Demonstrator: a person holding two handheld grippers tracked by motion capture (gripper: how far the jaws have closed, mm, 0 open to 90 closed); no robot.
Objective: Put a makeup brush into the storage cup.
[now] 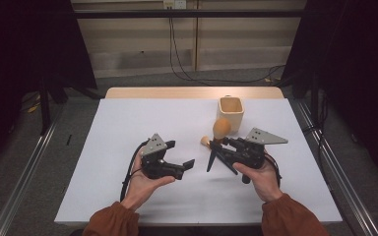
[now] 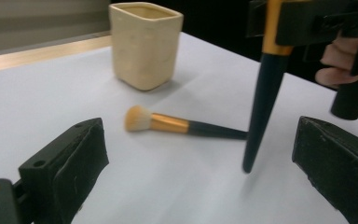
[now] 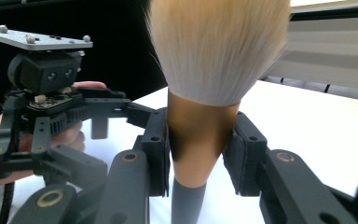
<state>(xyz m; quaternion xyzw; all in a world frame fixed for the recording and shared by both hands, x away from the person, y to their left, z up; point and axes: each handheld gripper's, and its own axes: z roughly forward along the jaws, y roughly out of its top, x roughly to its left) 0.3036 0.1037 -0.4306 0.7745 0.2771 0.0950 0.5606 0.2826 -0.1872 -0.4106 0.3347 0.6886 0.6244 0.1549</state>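
A large makeup brush with a tan bristle head (image 1: 221, 128) and a dark tapered handle (image 2: 263, 102) stands nearly upright, handle tip down just above the table. My right gripper (image 1: 223, 143) is shut on its golden ferrule (image 3: 200, 135), with a pad on either side. A smaller brush (image 2: 168, 123) lies flat on the white table, bristles toward a cream square cup (image 1: 230, 112). My left gripper (image 1: 181, 154) is open with nothing between its jaws. It points at the lying brush from a short distance and touches nothing.
The white table top (image 1: 128, 128) has bare room to the left and front. The cup (image 2: 144, 44) stands upright near the far edge, just behind both brushes. Dark curtains flank the table, and cables run along the floor behind it.
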